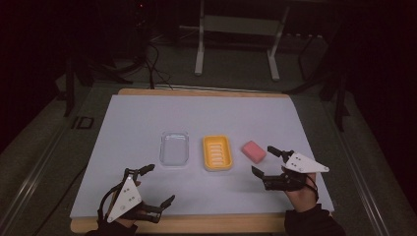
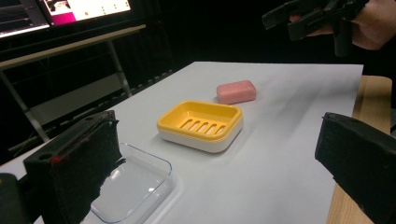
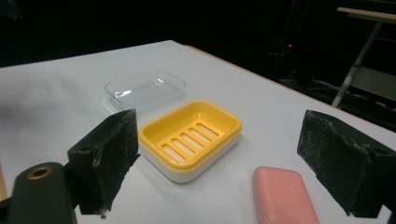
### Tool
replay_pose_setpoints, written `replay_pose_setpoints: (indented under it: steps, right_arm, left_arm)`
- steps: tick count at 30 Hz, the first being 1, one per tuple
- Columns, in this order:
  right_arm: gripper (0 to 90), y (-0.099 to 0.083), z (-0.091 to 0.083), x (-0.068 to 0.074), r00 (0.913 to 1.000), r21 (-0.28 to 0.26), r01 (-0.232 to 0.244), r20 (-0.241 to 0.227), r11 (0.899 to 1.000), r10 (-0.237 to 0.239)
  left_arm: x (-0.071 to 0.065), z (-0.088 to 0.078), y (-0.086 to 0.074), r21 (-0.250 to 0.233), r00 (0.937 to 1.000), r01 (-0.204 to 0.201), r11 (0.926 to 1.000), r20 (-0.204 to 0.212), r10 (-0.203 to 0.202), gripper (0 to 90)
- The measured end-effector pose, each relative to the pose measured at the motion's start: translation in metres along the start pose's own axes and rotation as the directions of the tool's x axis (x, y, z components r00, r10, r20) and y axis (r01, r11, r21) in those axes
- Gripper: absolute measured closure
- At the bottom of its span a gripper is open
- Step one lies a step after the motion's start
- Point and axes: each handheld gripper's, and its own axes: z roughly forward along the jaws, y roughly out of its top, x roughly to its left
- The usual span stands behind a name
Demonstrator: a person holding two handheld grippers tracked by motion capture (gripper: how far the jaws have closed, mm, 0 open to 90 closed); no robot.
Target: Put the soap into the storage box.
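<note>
— What's nearest us?

— Both tongs, at the worktop's [image 1: 147, 118] near edge. The left gripper [image 1: 156, 186] is by the near left corner, jaws spread wide, gripping nothing. The right gripper [image 1: 263, 160] hovers toward the right edge, jaws also released, just short of the pink soap [image 1: 253, 151].

— And past them?

— Mid-worktop, a row: a clear lid [image 1: 174, 148], a yellow soap dish [image 1: 217, 152], then the soap, each apart. Nothing blocks them.

— The surface?

— White sheet over a wooden board. Beyond the far edge, cables [image 1: 155, 66] on the dark floor and a pale stand [image 1: 236, 29].
</note>
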Motion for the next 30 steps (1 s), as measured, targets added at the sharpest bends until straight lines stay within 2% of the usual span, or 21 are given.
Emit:
replay_pose_setpoints:
  steps: [6,10,15,18,20,21,24,26,27,30]
  right_arm:
    - [12.7,0.002,0.002,0.001,0.9999,0.038,0.013,-0.01,0.999,-0.013]
    - [12.7,0.002,0.006,0.001,0.9996,0.085,-0.008,-0.026,0.996,0.01]
    - [12.8,-0.001,0.011,0.001,0.9995,0.174,-0.021,-0.021,0.985,0.025]
    - [12.9,-0.003,0.012,-0.001,0.9976,0.208,-0.067,-0.002,0.976,0.069]
    - [12.9,-0.003,0.012,-0.002,0.9972,0.219,-0.073,0.005,0.973,0.074]
    - [13.0,-0.003,0.012,-0.003,0.9966,0.246,-0.081,0.034,0.966,0.075]
    - [13.0,-0.002,0.01,-0.006,0.9929,0.272,-0.119,0.036,0.955,0.114]
    - [13.1,-0.001,0.009,-0.008,0.9928,0.284,-0.12,0.038,0.951,0.114]
    - [13.1,0.0,0.006,-0.01,0.9924,0.309,-0.123,0.044,0.943,0.115]
    - [13.1,0.003,0.003,-0.013,0.9848,0.362,-0.17,0.031,0.917,0.171]
  left_arm:
    - [-0.001,0.0,0.0,-0.002,1.0,-0.003,1.0,-0.002,0.003,0.6]
    - [-0.002,-0.001,0.001,-0.003,0.9999,-0.01,0.9999,-0.004,0.01,0.7]
    - [-0.002,-0.001,0.001,-0.001,0.9999,-0.012,0.9999,-0.004,0.012,0.6]
    - [-0.002,-0.001,0.001,-0.001,0.9999,-0.013,0.9999,-0.006,0.013,0.6]
    - [-0.003,-0.001,0.0,0.003,0.9998,-0.018,0.9998,-0.007,0.018,0.7]
    - [-0.003,-0.001,0.0,0.003,0.9998,-0.02,0.9998,-0.006,0.02,0.6]
    - [-0.003,-0.001,0.001,0.003,0.9998,-0.021,0.9998,-0.005,0.021,0.7]
    - [-0.003,-0.001,0.001,0.004,0.9997,-0.022,0.9997,-0.006,0.022,0.7]
    - [-0.004,-0.001,0.001,0.006,0.9997,-0.025,0.9997,-0.006,0.025,0.7]
    - [-0.004,0.0,0.001,0.01,0.9996,-0.029,0.9995,-0.005,0.029,0.7]
